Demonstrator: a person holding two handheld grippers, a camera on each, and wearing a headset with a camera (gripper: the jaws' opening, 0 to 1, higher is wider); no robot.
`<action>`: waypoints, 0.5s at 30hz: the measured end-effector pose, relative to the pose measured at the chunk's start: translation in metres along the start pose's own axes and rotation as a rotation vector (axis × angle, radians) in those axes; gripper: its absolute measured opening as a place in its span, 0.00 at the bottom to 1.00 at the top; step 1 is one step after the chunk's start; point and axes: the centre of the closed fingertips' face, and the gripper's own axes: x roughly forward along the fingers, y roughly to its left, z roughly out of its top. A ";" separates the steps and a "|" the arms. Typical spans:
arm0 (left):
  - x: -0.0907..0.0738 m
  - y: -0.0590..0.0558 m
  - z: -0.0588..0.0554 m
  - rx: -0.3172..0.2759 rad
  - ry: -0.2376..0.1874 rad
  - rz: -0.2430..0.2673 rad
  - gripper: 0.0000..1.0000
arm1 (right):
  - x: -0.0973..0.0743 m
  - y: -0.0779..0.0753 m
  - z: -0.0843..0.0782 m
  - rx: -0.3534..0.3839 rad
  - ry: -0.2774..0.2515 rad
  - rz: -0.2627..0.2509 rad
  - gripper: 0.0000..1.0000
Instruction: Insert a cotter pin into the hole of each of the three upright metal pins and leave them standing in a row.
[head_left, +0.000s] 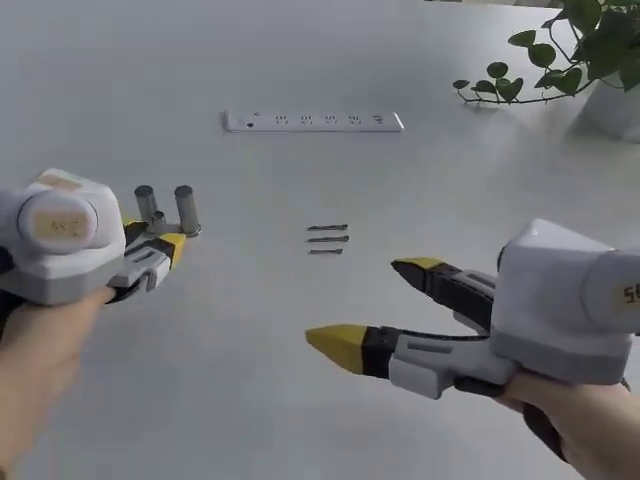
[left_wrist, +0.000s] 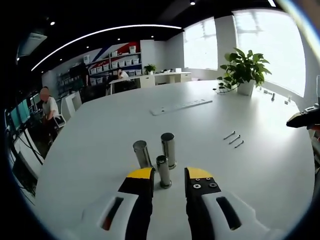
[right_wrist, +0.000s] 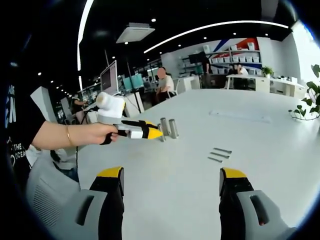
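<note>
Nothing is inserted yet — the three cotter pins (head_left: 328, 239) lie loose on the table (head_left: 300, 390), well apart from the three bare pins (head_left: 165, 210), which stand clustered. The left tool (left_wrist: 170, 174) sits narrowly parted around the nearest pin without gripping it, and the right tool (head_left: 372, 305) gapes wide — empty.

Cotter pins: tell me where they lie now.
The three cotter pins lie side by side on the table, mid-frame in the head view, right of the upright metal pins, nearer than the power strip.
</note>
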 end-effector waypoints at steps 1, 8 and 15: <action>0.002 0.002 -0.002 -0.014 0.006 0.007 0.22 | 0.000 0.000 -0.001 -0.003 0.004 -0.001 0.76; 0.013 0.006 -0.010 -0.027 0.016 0.001 0.14 | 0.000 -0.004 -0.004 0.013 0.008 -0.008 0.73; 0.016 0.006 -0.009 -0.005 0.007 -0.016 0.08 | -0.001 -0.009 -0.007 0.022 0.015 -0.025 0.72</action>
